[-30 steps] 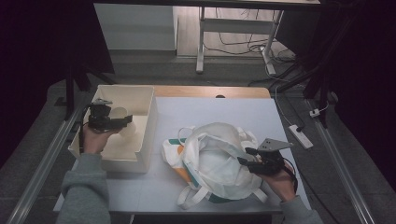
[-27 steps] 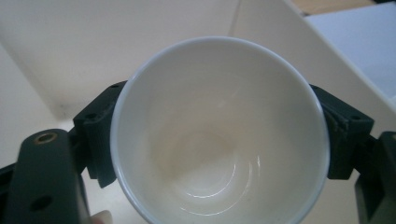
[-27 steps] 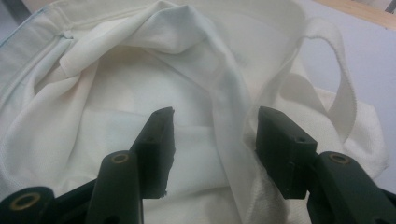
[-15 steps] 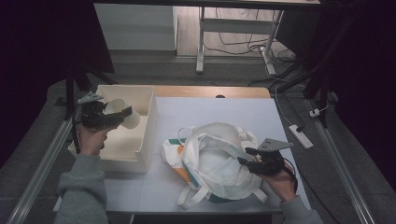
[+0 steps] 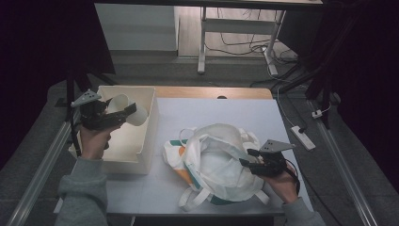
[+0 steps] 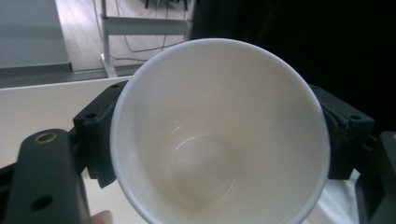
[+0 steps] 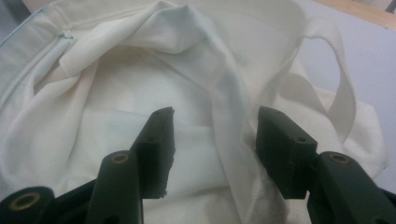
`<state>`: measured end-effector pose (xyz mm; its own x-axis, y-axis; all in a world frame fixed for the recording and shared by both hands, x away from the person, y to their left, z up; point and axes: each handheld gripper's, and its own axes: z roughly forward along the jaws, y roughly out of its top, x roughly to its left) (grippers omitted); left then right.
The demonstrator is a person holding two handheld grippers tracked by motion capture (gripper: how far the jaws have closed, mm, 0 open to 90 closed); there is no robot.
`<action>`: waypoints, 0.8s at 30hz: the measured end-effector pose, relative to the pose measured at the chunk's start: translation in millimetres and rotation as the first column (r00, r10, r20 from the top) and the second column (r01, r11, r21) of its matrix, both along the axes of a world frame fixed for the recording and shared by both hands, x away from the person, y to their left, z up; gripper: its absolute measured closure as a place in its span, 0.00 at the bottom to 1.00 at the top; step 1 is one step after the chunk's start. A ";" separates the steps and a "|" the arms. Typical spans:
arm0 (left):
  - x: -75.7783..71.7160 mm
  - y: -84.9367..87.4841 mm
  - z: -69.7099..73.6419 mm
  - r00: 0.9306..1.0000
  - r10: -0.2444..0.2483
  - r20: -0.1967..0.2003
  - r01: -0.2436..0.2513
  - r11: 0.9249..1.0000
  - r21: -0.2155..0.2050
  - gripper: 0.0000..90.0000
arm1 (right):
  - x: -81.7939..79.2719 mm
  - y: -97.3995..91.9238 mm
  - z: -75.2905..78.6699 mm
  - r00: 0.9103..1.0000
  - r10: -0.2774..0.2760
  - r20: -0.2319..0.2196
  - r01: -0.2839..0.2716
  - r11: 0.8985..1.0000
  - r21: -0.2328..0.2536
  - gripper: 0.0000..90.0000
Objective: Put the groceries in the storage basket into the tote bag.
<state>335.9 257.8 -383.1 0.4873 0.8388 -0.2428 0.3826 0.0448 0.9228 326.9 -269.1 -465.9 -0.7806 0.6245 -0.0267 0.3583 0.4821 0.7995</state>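
Observation:
A white cup [image 5: 139, 118] lies on its side between the jaws of my left gripper [image 5: 124, 114], which is shut on it above the white bin [image 5: 151, 126]. In the left gripper view the cup [image 6: 219, 93] faces me mouth first, a black jaw pressing on each side of it, with my left gripper [image 6: 219, 135] around it. A white cloth bag [image 5: 211, 157] with orange and green print lies open on the table. My right gripper [image 5: 248, 158] is at the bag's right rim. In the right gripper view my right gripper [image 7: 215, 126] stands open, with a fold of the bag [image 7: 116, 88] running loose between its jaws.
The white bin stands at the table's left edge. The pale table top [image 5: 226, 110] shows bare beyond the bag. A power strip [image 5: 302, 136] lies on the floor to the right, and table legs and cables are farther back.
My left gripper has lifted the cup up out of the bin and tilted it toward the right. The right gripper and the bag have not moved.

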 end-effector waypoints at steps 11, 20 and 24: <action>-7.6 -23.4 10.5 0.991 -0.134 0.027 0.135 0.990 -0.046 0.21 | 0.2 0.0 -0.2 1.000 0.001 0.000 -0.001 1.000 -0.001 0.51; -13.0 -58.4 14.9 0.965 -0.258 0.039 0.259 0.965 -0.038 0.21 | -0.1 0.7 -0.2 1.000 0.002 0.001 -0.002 1.000 0.000 0.51; -13.3 -78.0 12.6 0.952 -0.304 0.029 0.305 0.952 -0.016 0.21 | -0.2 2.2 0.3 1.000 0.006 0.001 -0.006 1.000 -0.001 0.50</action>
